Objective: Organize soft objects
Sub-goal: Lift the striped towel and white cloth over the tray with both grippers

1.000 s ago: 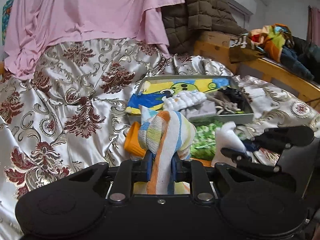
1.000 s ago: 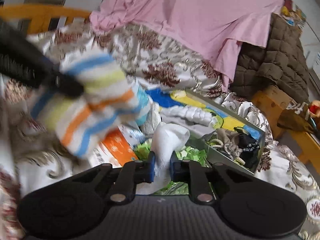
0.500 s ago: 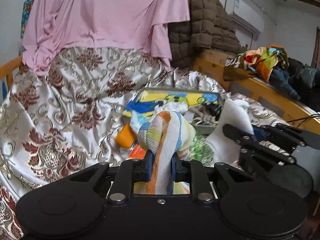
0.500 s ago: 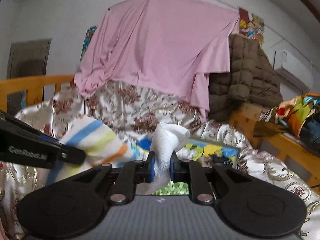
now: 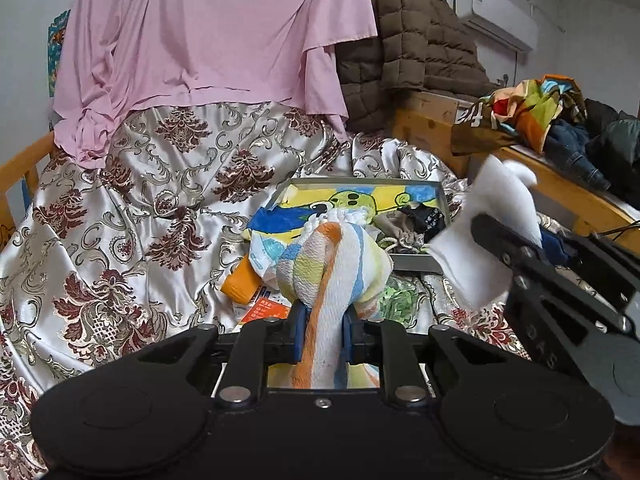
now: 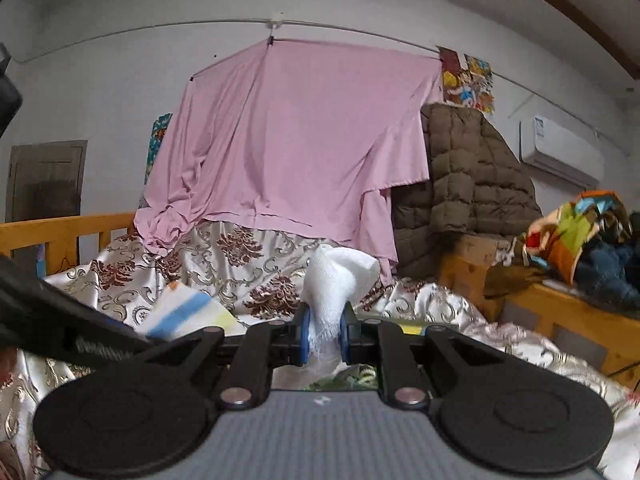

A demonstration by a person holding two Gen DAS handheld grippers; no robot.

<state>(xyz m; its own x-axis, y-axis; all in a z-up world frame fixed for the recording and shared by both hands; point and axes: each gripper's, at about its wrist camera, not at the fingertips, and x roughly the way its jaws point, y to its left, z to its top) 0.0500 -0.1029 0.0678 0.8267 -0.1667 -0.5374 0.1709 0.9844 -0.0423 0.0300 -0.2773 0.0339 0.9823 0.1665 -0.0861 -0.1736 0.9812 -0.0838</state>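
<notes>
My left gripper (image 5: 323, 334) is shut on a striped towel (image 5: 334, 268) with orange, blue and yellow bands, bunched above the blue pads. My right gripper (image 6: 323, 338) is shut on a white gauze cloth (image 6: 336, 280). In the left wrist view that white cloth (image 5: 480, 240) and the right gripper (image 5: 504, 236) hang at the right, above the bed. A corner of the striped towel (image 6: 192, 314) shows at the lower left of the right wrist view, held by the left gripper's black finger (image 6: 60, 332). Both cloths are lifted off the bed.
A grey tray (image 5: 360, 182) with a cartoon cloth and small dark items lies on the patterned satin bedspread (image 5: 140, 208). An orange cap (image 5: 242, 282) and green scraps (image 5: 394, 302) lie before it. A pink sheet (image 5: 208, 40), brown quilted jacket (image 5: 416, 44) and wooden rail (image 5: 560, 184) with clothes surround.
Both grippers rose with their cloths. The right wrist view swung up from the bed to the wall. In the left wrist view the tray shrank and the right gripper with the white cloth moved up and right.
</notes>
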